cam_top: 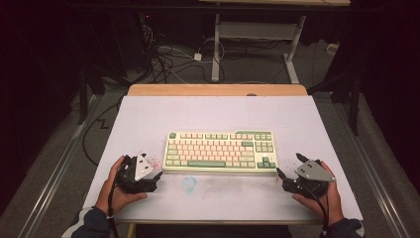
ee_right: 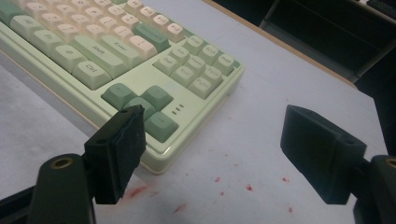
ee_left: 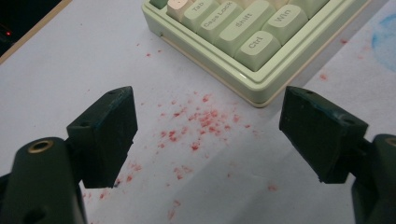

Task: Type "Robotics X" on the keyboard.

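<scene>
1. Two grippers, left (cam_top: 157, 174) and right (cam_top: 279, 173), both with jaws wide apart, nothing between them.
2. Keyboard (cam_top: 221, 151) centred on table (cam_top: 148, 114), nearer front edge; each gripper just off one front corner.
3. Likely to skid or twist if pushed from one end alone.
4. Possible pad slip off smooth case edge, or keys pressed by a jaw set too high.

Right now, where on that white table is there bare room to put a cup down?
The widest free patch lies between the keyboard and the table's far wooden edge. Another strip runs along the near edge, by the faint blue stain. It is crowded at the keyboard's two near corners, where the left tongs and right tongs sit open.
</scene>
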Demonstrator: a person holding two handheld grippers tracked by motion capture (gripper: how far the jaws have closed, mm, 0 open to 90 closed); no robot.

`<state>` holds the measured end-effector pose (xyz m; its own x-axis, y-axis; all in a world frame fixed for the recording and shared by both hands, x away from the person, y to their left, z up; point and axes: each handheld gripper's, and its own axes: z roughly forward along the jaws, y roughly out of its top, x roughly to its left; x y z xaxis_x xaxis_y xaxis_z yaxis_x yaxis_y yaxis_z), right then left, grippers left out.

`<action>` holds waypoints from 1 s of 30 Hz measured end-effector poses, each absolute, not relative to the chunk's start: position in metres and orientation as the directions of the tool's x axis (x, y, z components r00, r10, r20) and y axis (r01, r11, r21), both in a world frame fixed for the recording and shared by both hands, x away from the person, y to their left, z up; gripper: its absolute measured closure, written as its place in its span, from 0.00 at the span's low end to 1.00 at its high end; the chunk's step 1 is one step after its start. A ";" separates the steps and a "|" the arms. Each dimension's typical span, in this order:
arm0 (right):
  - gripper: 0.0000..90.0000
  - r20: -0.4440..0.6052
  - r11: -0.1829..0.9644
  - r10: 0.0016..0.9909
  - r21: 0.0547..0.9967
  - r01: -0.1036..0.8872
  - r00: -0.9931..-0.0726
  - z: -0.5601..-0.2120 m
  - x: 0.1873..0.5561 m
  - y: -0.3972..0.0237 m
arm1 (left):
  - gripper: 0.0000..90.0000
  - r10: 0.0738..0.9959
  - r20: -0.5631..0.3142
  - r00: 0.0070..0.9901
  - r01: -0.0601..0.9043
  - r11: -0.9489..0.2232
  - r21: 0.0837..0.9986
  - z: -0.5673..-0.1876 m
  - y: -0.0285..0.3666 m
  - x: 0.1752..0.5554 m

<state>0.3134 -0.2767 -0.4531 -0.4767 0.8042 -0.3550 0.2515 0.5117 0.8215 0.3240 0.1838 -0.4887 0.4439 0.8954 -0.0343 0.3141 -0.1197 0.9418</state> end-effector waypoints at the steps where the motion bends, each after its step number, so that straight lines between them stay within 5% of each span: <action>1: 0.26 -0.355 0.512 0.804 0.822 0.251 -0.477 -0.453 0.313 -0.277 | 0.20 0.895 -0.034 0.444 0.314 -0.120 0.942 -0.489 0.184 0.324; 16: 0.27 -0.361 0.518 0.804 0.816 0.257 -0.473 -0.452 0.313 -0.274 | 0.20 0.898 -0.031 0.439 0.314 -0.121 0.942 -0.488 0.187 0.321; 23: 0.39 -0.329 0.499 0.797 0.831 0.246 -0.506 -0.444 0.312 -0.277 | 0.20 0.899 -0.022 0.437 0.310 -0.128 0.942 -0.489 0.186 0.321; 30: 0.71 -0.251 0.484 0.772 0.827 0.286 -0.584 -0.432 0.328 -0.265 | 0.20 0.905 -0.033 0.425 0.318 -0.115 0.941 -0.489 0.188 0.322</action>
<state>0.3276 -0.2648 -0.4322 -0.5840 0.7721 -0.2506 0.2857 0.4844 0.8269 0.3220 0.1876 -0.4891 0.4248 0.9047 -0.0329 0.3175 -0.1148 0.9413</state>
